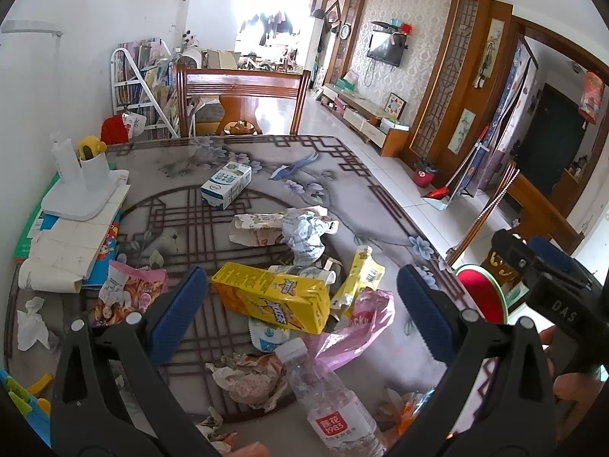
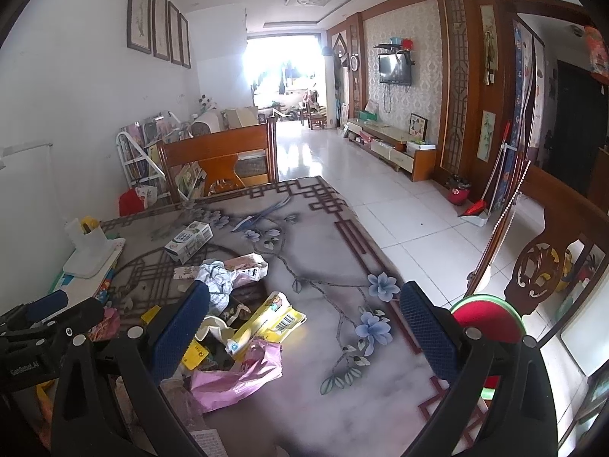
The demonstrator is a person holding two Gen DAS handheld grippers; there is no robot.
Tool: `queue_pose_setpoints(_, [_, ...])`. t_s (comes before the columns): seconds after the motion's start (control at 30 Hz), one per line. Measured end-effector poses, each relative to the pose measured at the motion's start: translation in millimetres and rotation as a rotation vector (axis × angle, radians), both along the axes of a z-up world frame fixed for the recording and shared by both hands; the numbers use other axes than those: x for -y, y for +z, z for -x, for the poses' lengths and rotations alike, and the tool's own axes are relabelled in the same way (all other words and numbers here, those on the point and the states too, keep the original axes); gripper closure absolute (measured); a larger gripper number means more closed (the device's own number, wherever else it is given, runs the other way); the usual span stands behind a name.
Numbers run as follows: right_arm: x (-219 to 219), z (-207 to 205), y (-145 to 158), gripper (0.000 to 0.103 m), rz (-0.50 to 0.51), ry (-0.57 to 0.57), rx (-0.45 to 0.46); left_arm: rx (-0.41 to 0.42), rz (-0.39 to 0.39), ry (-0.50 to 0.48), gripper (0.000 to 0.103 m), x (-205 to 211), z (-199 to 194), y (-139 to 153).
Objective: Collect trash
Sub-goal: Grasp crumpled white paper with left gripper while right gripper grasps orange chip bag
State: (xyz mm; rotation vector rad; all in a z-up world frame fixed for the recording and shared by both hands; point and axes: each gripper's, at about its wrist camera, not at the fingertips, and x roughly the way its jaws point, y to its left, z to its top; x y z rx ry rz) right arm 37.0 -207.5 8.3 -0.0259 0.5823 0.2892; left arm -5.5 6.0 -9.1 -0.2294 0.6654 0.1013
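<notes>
Start of pickup: my left gripper (image 1: 302, 304) hovers over yellow carton (image 1: 272, 297) on desk (image 1: 350, 175), jaws wide, empty; right gripper (image 2: 304, 327) likewise; next, lower and close on carton

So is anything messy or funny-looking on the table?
Yes. Trash is strewn across the table: a yellow box tipped on its side, a clear bottle lying down, crumpled paper, a pink bag and a milk carton on its side.
</notes>
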Motion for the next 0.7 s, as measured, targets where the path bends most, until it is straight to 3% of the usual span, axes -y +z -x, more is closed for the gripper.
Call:
queue_pose_setpoints(0.23, [3, 3, 0, 0.007, -0.010, -0.002, -0.013, -0.006, -0.045, -0.026, 0.005, -5, 12, -6])
queue_pose_setpoints(0.33, [6, 6, -3, 0.007, -0.019, 0.009, -0.034, -0.038, -0.024, -0.043, 0.005, -16, 20, -16])
queue_pose_setpoints(0.57, [13, 27, -49, 0.007, 0.083, 0.129, -0.249, -0.243, -0.015, -0.118, 0.005, -32, 46, -65])
queue_pose_setpoints(0.7, [20, 37, -86, 0.007, 0.101, 0.151, -0.409, -0.354, -0.017, -0.088, 0.009, -44, 62, -98])
